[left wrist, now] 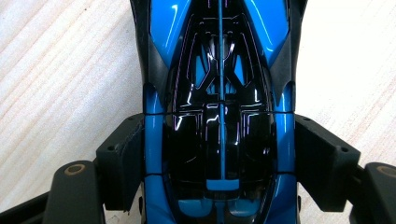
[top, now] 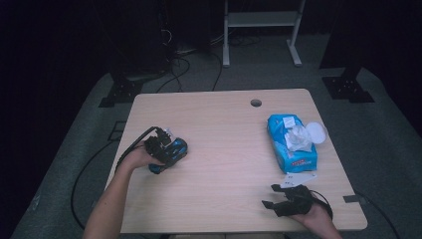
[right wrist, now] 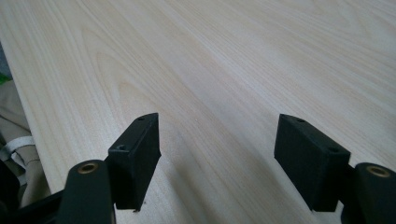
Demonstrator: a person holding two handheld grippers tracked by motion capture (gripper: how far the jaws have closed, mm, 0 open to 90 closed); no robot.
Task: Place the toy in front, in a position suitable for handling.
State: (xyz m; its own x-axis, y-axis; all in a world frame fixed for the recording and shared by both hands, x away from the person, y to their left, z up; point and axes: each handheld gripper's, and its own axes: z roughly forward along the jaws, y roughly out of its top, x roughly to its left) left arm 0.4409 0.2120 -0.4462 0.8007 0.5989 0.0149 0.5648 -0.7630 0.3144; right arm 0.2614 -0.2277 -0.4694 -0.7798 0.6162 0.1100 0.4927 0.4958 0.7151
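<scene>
A glossy blue and black toy car (left wrist: 219, 84) lies on the light wooden table (top: 224, 134) at its left side, seen in the high view as a small blue shape (top: 175, 148). My left gripper (top: 170, 152) reaches over it from the left. In the left gripper view my left gripper (left wrist: 219, 158) has both pads (left wrist: 126, 158) against the car's flanks, shut on it. Near the table's front right edge, my right gripper (top: 271, 195) points left. Its jaws stand wide apart over bare wood in the right gripper view (right wrist: 217, 154), nothing between them.
A blue pack of wipes (top: 292, 147) lies at the right with its round white lid (top: 316, 132) flipped open and a tissue sticking out. A small white slip (top: 298, 178) lies just in front of it. A cable hole (top: 256, 103) sits near the far edge.
</scene>
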